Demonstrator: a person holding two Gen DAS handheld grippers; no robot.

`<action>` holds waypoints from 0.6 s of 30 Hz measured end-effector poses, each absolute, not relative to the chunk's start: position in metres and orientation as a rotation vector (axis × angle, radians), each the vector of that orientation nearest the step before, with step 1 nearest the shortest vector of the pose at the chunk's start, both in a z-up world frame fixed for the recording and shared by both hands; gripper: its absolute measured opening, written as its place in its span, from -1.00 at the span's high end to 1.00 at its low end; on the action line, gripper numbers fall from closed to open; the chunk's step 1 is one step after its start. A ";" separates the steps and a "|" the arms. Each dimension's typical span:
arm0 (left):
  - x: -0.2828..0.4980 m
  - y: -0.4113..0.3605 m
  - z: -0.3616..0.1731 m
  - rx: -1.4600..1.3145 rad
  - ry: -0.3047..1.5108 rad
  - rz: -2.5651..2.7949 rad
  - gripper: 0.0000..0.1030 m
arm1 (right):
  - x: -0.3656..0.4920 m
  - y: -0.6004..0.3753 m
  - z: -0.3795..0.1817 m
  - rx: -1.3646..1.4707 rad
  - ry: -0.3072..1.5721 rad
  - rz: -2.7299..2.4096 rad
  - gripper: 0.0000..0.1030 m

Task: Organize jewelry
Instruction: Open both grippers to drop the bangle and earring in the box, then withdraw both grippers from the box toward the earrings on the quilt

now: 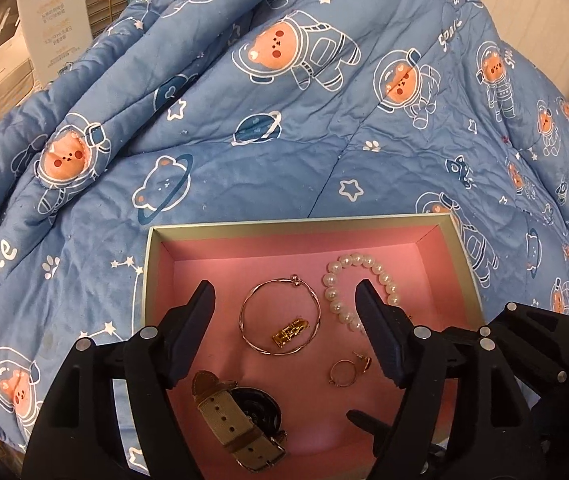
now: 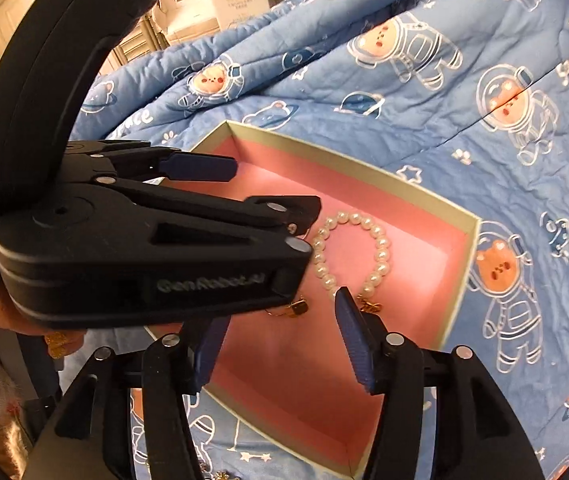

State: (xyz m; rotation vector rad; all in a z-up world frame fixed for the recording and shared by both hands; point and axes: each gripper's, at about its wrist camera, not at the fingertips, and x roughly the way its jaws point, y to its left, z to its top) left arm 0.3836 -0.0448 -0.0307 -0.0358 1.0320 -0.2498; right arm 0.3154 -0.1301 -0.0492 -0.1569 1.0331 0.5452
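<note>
**Box contents, both grippers idle**

As the pieces lie gathered for sorting, the pink box [image 1: 156,264] on the quilt [image 1: 244,152] holds pearls [image 1: 348,280], bangle [image 1: 280,316], clasp [image 1: 290,331], earrings [image 1: 348,370], watch [image 1: 240,412]. Left gripper [image 1: 284,332] and right gripper [image 2: 280,340] hover above, jaws apart, empty.

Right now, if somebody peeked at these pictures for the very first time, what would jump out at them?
Probably the pink-lined box sitting on the blue space-bear quilt. Inside it lie a pearl bracelet at the far right, a thin gold bangle in the middle, and a watch with a tan strap nearest the camera. The open left gripper hovers right over them.
</note>
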 end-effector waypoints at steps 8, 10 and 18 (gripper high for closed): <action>0.339 -0.025 0.000 -0.158 0.883 -0.344 -0.79 | 0.281 -0.153 -0.031 -0.090 0.920 0.575 -0.03; 0.322 -0.027 0.005 -0.156 0.851 -0.358 -0.80 | 0.271 -0.158 -0.027 -0.064 0.896 0.576 -0.03; 0.245 -0.024 0.000 -0.080 0.754 -0.407 -0.87 | 0.226 -0.177 -0.020 -0.058 0.833 0.578 -0.03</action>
